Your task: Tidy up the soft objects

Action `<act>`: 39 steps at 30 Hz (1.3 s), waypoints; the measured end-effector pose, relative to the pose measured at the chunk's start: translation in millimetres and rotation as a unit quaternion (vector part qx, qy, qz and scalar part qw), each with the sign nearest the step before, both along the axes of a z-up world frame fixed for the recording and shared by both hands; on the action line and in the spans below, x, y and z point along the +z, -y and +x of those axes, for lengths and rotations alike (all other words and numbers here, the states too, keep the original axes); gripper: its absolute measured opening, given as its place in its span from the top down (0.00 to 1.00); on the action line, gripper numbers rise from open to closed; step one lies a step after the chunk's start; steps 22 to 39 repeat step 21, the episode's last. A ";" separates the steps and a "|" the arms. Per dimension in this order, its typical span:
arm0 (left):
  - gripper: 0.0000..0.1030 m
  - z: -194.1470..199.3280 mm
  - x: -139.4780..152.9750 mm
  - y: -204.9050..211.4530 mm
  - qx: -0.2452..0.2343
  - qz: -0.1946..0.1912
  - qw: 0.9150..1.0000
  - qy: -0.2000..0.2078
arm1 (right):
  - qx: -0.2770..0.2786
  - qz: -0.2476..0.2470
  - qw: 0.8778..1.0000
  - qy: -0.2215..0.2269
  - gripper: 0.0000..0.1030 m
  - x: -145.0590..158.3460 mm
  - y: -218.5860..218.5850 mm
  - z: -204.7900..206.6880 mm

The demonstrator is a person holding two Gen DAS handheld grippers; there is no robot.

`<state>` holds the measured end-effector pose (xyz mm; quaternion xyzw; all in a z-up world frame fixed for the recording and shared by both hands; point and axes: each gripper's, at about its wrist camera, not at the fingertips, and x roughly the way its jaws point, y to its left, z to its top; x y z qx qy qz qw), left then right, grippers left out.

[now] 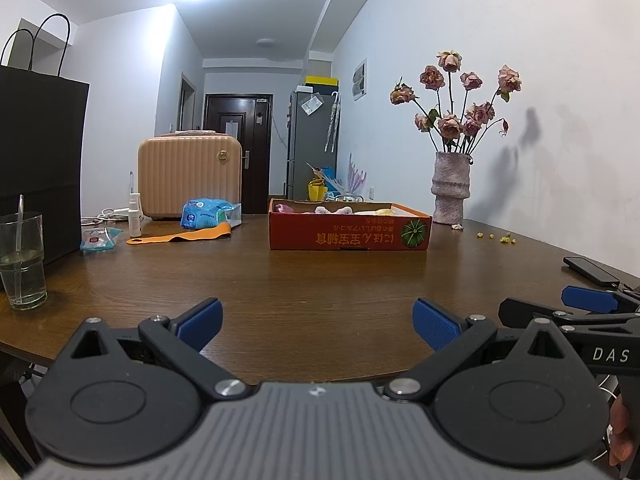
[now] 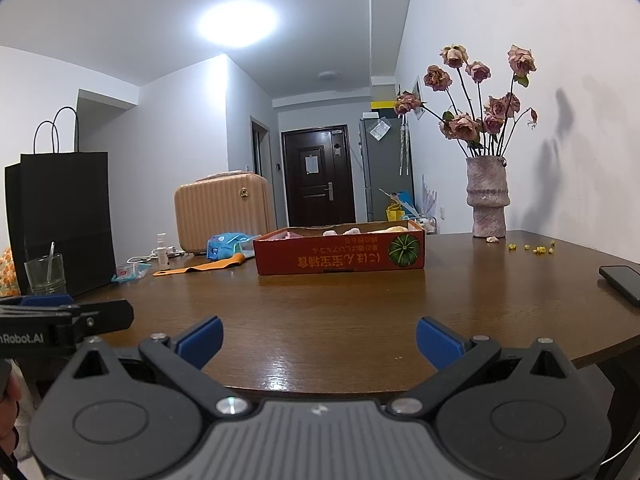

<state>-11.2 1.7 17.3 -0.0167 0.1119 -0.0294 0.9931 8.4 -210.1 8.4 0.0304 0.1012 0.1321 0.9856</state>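
Observation:
A shallow red cardboard box with a pumpkin print stands at the far middle of the brown table; it also shows in the right wrist view. Pink, white and yellow soft objects lie inside it, mostly hidden by its wall; their tops also show in the right wrist view. My left gripper is open and empty above the table's near edge. My right gripper is open and empty beside it, also at the near edge. Both are well short of the box.
A black paper bag, a glass of water, a spray bottle, an orange strap, a blue tissue pack and a beige case stand at left. A vase of dried roses and a phone are at right.

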 end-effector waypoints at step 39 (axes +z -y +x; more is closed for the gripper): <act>0.00 -0.4 0.1 -2.4 -0.005 0.002 1.000 0.003 | -0.002 0.002 1.000 -0.002 0.00 -0.1 2.5 -1.1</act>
